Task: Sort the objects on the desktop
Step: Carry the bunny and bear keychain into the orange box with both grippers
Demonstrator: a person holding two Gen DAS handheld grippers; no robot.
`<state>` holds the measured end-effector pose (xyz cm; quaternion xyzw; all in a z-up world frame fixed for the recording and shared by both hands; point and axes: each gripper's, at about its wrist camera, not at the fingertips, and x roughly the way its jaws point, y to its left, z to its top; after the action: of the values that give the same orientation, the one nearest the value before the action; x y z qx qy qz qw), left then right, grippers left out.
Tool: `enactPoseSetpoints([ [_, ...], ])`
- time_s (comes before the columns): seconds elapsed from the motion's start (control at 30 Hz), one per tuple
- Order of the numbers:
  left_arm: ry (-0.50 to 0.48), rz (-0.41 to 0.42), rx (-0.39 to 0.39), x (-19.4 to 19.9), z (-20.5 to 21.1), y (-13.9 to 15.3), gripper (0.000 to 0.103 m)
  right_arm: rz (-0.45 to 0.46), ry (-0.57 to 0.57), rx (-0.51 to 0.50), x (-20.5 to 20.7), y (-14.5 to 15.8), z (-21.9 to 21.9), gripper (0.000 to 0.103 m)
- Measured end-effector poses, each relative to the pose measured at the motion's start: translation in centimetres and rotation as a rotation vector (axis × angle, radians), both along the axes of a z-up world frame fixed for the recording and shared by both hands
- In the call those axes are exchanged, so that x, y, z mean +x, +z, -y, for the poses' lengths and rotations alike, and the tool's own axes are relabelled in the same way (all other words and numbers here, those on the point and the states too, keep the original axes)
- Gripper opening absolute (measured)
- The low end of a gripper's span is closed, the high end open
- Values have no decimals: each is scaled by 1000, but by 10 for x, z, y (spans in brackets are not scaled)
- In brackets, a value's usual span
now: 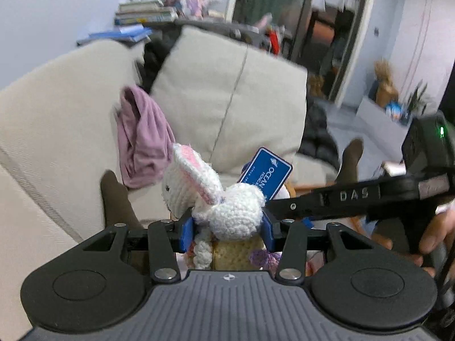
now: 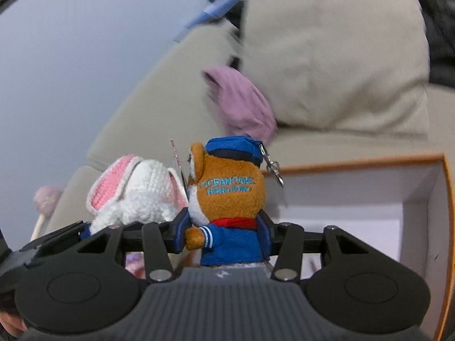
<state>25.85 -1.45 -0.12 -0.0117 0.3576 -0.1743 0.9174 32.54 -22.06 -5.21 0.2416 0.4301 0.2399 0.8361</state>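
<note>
Both grippers are held side by side in the air in front of a beige sofa (image 1: 71, 108): the left gripper (image 1: 227, 227) has its jaws clamped on a white crocheted rabbit (image 1: 216, 196), the right gripper (image 2: 223, 231) on a brown plush bear (image 2: 227, 196) in a blue jacket. The rabbit's lower body is hidden behind the gripper. Behind the bear stands an open white box (image 2: 355, 164) with an orange rim, its contents hard to make out.
</note>
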Motion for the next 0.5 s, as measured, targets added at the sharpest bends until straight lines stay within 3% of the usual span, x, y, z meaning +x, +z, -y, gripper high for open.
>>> enactPoseSetpoints([
  [0.23, -94, -81, 131, 27, 24, -48, 53, -142, -21, -5, 25, -45, 11, 50],
  [0.37, -104, -93, 217, 35, 33, -66, 53, -198, -17, -26, 41, -63, 4, 50],
  [0.5, -96, -124, 254, 46, 34, -80, 53, -252, -20, -39, 52, -78, -6, 51],
])
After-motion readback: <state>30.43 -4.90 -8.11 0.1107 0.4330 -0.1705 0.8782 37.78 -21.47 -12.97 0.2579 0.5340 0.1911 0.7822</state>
